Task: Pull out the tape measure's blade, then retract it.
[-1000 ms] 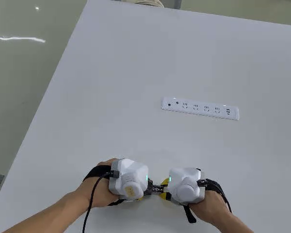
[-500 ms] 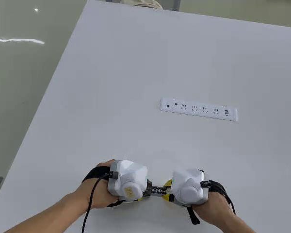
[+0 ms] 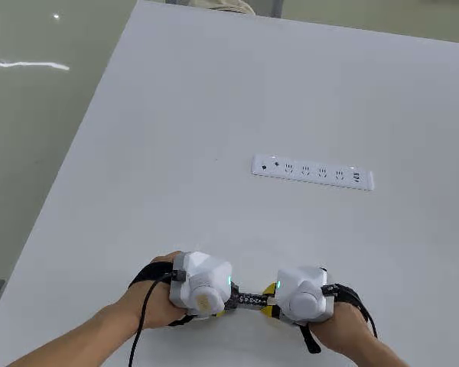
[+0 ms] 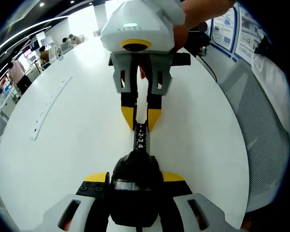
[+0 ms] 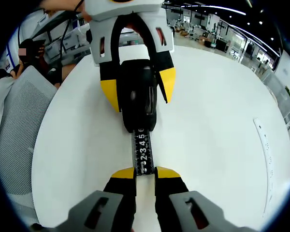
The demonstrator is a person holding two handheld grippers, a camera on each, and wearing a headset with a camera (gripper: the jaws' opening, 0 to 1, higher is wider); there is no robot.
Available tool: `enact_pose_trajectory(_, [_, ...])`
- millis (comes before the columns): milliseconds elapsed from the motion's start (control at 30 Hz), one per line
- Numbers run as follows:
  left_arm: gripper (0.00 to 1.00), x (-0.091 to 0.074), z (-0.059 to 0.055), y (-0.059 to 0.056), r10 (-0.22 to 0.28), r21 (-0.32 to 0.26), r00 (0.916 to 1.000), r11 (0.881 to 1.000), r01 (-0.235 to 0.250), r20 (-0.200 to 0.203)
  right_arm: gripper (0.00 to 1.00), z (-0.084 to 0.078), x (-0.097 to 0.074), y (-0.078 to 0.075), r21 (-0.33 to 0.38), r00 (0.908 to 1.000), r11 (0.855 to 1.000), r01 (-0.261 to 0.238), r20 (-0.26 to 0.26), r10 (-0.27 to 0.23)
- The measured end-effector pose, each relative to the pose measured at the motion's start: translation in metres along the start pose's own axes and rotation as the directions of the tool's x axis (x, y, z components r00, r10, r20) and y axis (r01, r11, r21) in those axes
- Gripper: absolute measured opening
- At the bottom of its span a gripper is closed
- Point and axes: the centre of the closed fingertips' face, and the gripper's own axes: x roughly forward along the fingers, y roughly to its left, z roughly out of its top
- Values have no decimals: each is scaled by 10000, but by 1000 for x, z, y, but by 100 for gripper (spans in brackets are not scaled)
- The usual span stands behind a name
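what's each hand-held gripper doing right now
left hand-held gripper: closed on the tape measure case
right hand-held gripper: closed on the end of the blade

blade [image 5: 143,150] tip: hidden inside right tongs [image 5: 145,173] | power strip [image 3: 312,172] markings: too small

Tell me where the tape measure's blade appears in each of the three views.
Head view: blade low centre, a short dark strip.
Left gripper view: blade at centre, beyond the black case.
Right gripper view: blade lower centre, pinched in the right gripper.
Shared landmark: the white power strip.
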Motion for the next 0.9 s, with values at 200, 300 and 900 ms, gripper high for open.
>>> enact_pose_trajectory(200, [36, 0, 0, 0, -16, 8, 10000, 10000, 16, 3, 13, -4, -3, 0, 20, 10000, 10000, 1, -40, -1])
enact_pose_trajectory(300, [36, 0, 0, 0, -19, 10, 10000, 10000, 19, -6, 13, -7, -4, 0, 28, 10000, 10000, -4, -73, 4])
enact_pose_trajectory(900, [36, 0, 0, 0, -45, -12, 10000, 10000, 45, -10, 13, -19, -10, -2, 204, 9999, 9998, -16, -118, 19])
